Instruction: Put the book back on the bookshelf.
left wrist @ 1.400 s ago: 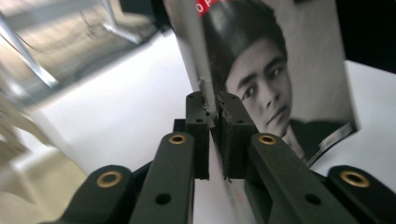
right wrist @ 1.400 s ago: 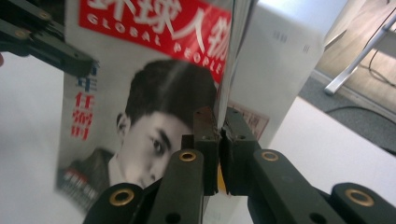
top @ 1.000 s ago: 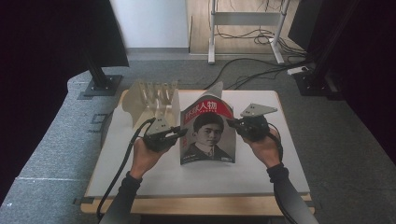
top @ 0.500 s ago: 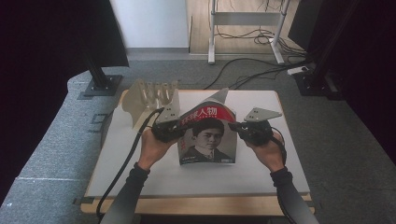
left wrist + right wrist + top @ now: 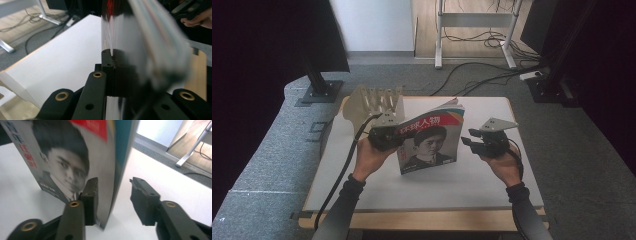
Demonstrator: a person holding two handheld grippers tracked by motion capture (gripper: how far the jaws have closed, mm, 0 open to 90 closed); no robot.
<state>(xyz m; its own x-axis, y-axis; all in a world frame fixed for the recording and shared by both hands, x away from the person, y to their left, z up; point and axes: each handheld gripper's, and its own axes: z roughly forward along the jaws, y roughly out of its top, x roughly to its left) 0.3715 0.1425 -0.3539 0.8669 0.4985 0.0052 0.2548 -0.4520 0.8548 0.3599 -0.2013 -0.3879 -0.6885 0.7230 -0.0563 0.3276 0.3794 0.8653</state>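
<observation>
The left gripper [image 5: 388, 136] has its fingers [image 5: 110, 72] pressed together on the spine edge of a magazine [image 5: 430, 141], which stands upright on the white table [image 5: 482, 190] near its middle. The right gripper [image 5: 477, 142] is spread wide, its fingers [image 5: 91, 195] on either side of the magazine's free edge, one against the glossy portrait cover. A slotted pale wooden rack [image 5: 372, 102] stands just behind the left gripper.

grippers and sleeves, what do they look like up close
Both grippers, left gripper and right gripper, are black with two ribbed black jaws, brass-coloured rivets at the linkage joints and a grey three-cornered plate on top. A black cable trails from each. The person wears dark long sleeves.
</observation>
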